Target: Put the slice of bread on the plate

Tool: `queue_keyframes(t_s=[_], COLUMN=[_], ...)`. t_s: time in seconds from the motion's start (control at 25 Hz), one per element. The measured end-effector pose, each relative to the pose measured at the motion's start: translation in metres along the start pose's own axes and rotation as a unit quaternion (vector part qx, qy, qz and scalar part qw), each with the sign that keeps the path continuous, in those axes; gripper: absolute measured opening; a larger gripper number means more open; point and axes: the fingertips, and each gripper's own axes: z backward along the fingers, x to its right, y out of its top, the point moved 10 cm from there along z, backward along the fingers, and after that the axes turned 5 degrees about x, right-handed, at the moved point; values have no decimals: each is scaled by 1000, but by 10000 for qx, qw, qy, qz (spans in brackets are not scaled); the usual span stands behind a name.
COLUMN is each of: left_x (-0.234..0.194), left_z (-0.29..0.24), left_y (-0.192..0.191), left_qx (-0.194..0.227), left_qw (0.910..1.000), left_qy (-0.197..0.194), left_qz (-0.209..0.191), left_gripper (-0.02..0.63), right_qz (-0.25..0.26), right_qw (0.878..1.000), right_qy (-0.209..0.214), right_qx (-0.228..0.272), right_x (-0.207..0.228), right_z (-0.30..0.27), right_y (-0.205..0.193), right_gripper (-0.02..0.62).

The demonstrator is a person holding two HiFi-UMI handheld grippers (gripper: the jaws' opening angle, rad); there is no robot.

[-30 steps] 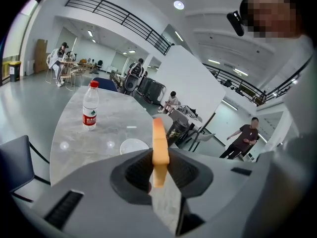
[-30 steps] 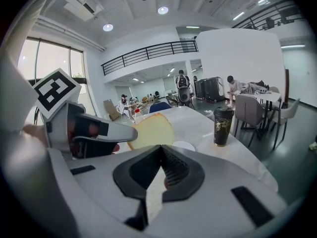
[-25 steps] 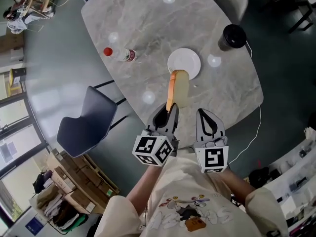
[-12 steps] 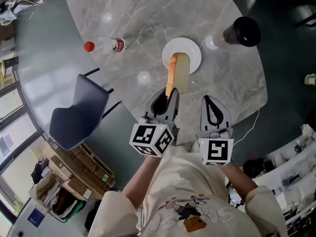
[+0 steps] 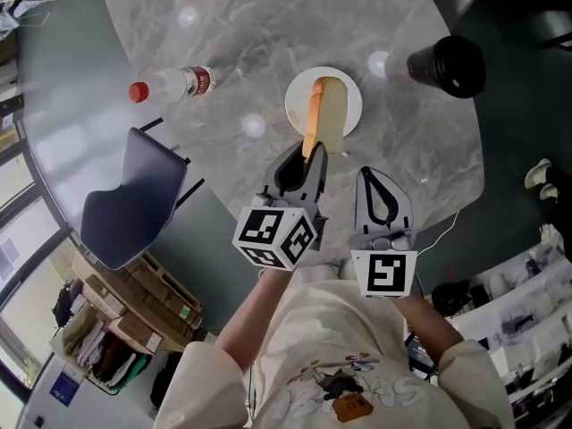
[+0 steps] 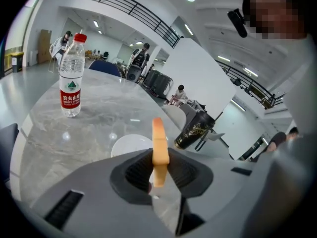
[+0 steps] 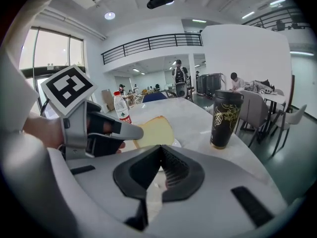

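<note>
A pale slice of bread point(image 5: 323, 117) with an orange crust stands on its edge between the jaws of my left gripper point(image 5: 310, 155), which is shut on its near end. The slice hangs over the white plate point(image 5: 299, 105) on the marble table; whether it touches the plate I cannot tell. In the left gripper view the crust point(image 6: 159, 145) rises from the pads, with the plate point(image 6: 126, 145) beyond. My right gripper point(image 5: 374, 177) sits just right of the left, shut and empty. Its own view shows the bread point(image 7: 154, 129) and the left gripper point(image 7: 106, 133).
A water bottle point(image 5: 170, 83) with a red cap stands left of the plate. A black cup point(image 5: 451, 63) stands at the right. A dark chair point(image 5: 134, 199) sits by the table's left edge point(image 5: 219, 172). A cable point(image 5: 438, 231) hangs off the near right edge.
Both grippers have moved forward and down toward the plate. The bread, which reached only the plate's near rim, now hangs over its middle. Grip unchanged.
</note>
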Motion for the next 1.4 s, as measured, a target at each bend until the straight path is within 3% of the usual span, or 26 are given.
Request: queue_keyframes(t_s=[0.4,0.6,0.72,0.88,1.4], left_x=[-8,-9,-8,-10,7], left_z=[-25,-26,-25,-21,5], left_y=[-4,-3,-2,3,8], left_qx=[-316,-536,-642,-582,-437], left_qw=[9994,9939,9881,9829,9906], left_qy=[26,450,695,979,601], left_qz=[-148,-850,-1213,-1449,-1149], left_gripper=[95,97,224,256,255], right_qz=[-112,-53,-107,-115,-83], right_qw=[9998,9998,9997,9995,9997], right_qy=[3,29,32,94,50], right_qx=[-163,-167,-195,-262,-220], right_x=[7,8,6,2,-8], right_z=[-6,-6,-5,-4,14], right_y=[-5,-5,-6,-8,-1], right_gripper=[5,5,5,5,5])
